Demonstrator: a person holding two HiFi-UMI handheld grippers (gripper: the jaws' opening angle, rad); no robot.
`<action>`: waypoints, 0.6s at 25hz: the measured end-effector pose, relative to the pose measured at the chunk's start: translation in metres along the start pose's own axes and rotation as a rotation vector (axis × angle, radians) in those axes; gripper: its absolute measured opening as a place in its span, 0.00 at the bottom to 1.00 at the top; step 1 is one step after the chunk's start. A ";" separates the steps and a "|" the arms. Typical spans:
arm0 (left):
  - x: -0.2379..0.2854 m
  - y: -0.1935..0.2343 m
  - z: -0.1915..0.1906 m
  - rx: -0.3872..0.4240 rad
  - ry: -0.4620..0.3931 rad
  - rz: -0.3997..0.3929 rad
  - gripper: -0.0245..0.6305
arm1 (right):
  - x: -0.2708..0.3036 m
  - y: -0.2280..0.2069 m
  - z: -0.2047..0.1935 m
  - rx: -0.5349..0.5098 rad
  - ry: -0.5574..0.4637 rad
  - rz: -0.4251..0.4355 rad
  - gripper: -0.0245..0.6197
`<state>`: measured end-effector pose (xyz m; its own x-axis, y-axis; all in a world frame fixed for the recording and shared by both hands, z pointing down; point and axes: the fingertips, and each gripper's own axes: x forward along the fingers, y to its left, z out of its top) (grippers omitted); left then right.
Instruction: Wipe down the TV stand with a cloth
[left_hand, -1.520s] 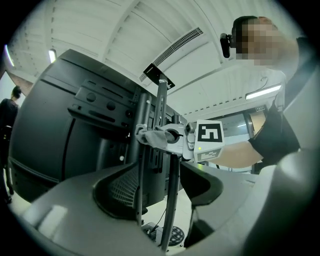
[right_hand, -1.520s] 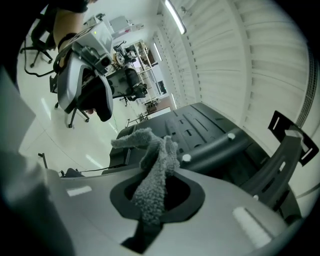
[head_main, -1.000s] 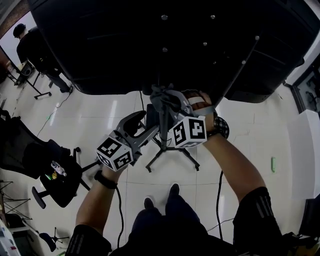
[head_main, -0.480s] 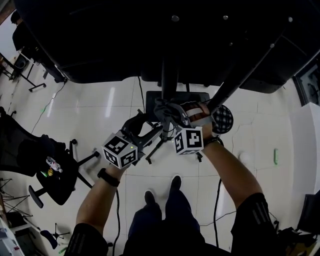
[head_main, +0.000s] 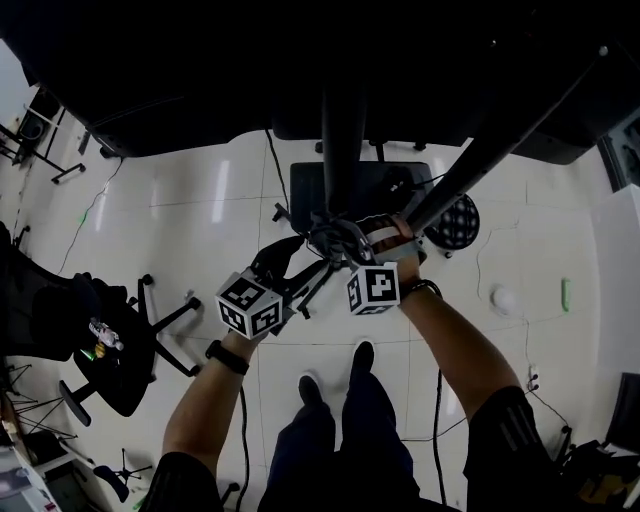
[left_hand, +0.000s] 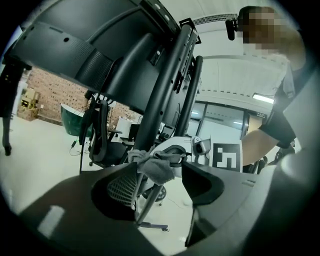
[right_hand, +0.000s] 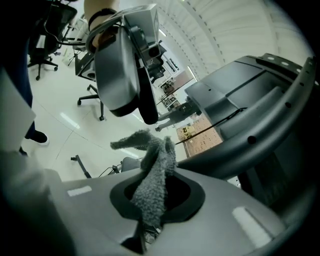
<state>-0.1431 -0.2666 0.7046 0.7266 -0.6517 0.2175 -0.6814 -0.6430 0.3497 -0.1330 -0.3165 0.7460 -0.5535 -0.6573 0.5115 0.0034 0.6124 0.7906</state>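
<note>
Seen from the head camera looking steeply down, a person stands on a pale tiled floor (head_main: 180, 230) with both arms reaching toward 12 o'clock. The black upright pole (head_main: 343, 140) of the TV stand rises at the centre. A second black strut (head_main: 480, 160) slants away toward 2 o'clock. The dark back of the screen (head_main: 200, 70) fills the top of the view.

The right gripper (head_main: 335, 237) carries its marker cube just below centre, and its tips sit at the foot of the visible pole. In the right gripper view the right gripper's (right_hand: 159, 197) jaws are closed tight on a grey, nubbly cloth (right_hand: 155, 165), which stands up out of them in a rumpled tuft. A curved black part of the stand (right_hand: 260, 135) arcs past at 3 o'clock.

The left gripper (head_main: 292, 255) lies just beside the right one, at its 8 o'clock. In the left gripper view the left gripper's (left_hand: 160, 182) jaws stand wide apart and grip nothing. Beyond the gap the cloth (left_hand: 157, 165) shows in front of the pole (left_hand: 165, 95) — whether it presses on the metal cannot be told.

On the floor, a dark base plate (head_main: 310, 190) lies at 12 o'clock. A black office chair (head_main: 95, 335) is at 9 o'clock, and a round dotted object (head_main: 452, 222) is at 2 o'clock.
</note>
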 end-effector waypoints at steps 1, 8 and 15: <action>0.003 0.005 -0.011 -0.007 0.011 -0.001 0.50 | 0.006 0.010 -0.005 0.001 0.008 0.009 0.08; 0.016 0.023 -0.079 -0.051 0.079 -0.008 0.51 | 0.047 0.075 -0.038 0.032 0.050 0.075 0.08; 0.024 0.033 -0.130 -0.083 0.123 -0.009 0.51 | 0.080 0.127 -0.065 0.056 0.105 0.135 0.08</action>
<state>-0.1367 -0.2516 0.8399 0.7417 -0.5885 0.3218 -0.6685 -0.6099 0.4256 -0.1224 -0.3199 0.9091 -0.4612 -0.6075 0.6467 0.0237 0.7201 0.6934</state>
